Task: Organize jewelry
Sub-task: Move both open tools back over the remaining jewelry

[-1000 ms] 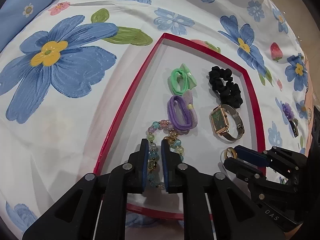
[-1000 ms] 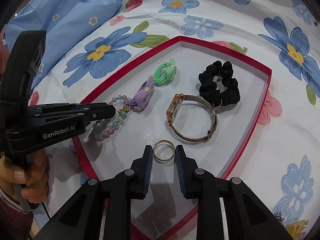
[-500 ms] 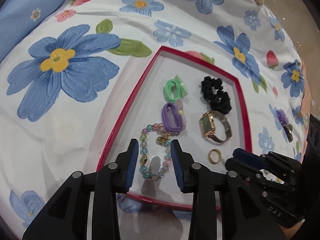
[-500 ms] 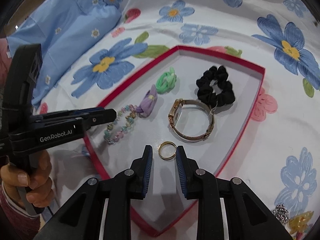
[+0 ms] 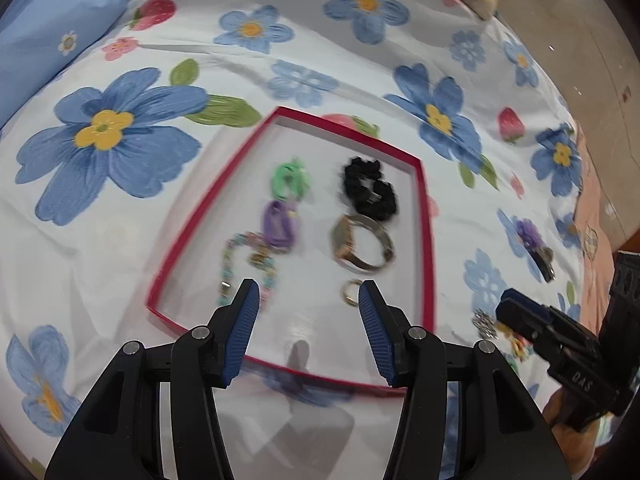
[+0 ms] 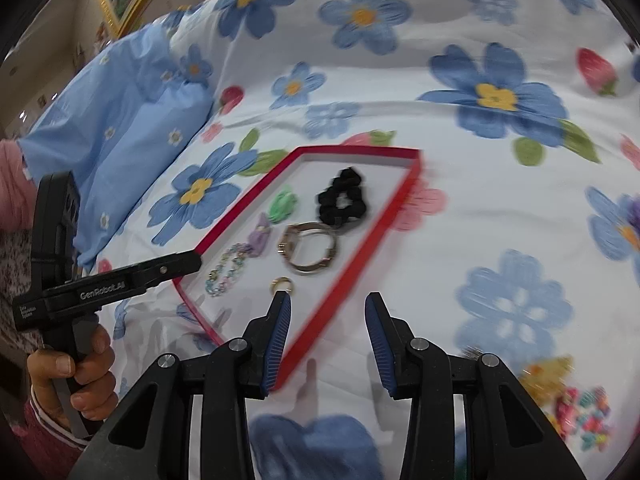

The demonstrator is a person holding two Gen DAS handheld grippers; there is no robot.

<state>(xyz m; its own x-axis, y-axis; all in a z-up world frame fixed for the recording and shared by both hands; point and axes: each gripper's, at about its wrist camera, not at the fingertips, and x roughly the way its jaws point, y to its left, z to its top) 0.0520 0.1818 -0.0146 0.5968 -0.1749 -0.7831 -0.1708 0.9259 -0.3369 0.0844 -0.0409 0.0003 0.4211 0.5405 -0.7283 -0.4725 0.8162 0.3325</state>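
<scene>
- Red tray (image 5: pixel 427 240) lies flat on the bedspread, six pieces in it. Left column from 12 o'clock down: green hair tie (image 5: pixel 290 179), purple hair tie (image 5: pixel 279 226), bead bracelet (image 5: pixel 245 266). Right column: black scrunchie (image 5: pixel 370 190), watch (image 5: pixel 360 246), gold ring (image 5: pixel 351 291).
- Ring: small, hard, light, likely slippery. I would pinch it across the band; it may skate on the tray floor.
- Bracelet: limp string of beads; take it by a bunched section, expect it to dangle.
- Watch: stiff, heaviest of the lot by my guess; grip the band, not the face.
- Scrunchie and ties: soft, forgiving, grab anywhere.
- My left gripper (image 5: pixel 306 332): jaws opening, nothing between them, hanging over the tray's near edge.
- My right gripper (image 6: pixel 327 344): jaws opening, empty, straddling the tray's right rim.
- Loose pieces outside the tray at my 4 o'clock: a blurred pile of colourful clips (image 6: pixel 580 408), not yet sorted.
- Surface: soft floral bedspread (image 5: pixel 120 260), gives under pressure, so the tray may tip.
- Blue pillow (image 6: pixel 120 120) at 10 o'clock; tiled floor (image 5: pixel 580 20) beyond the bed.
</scene>
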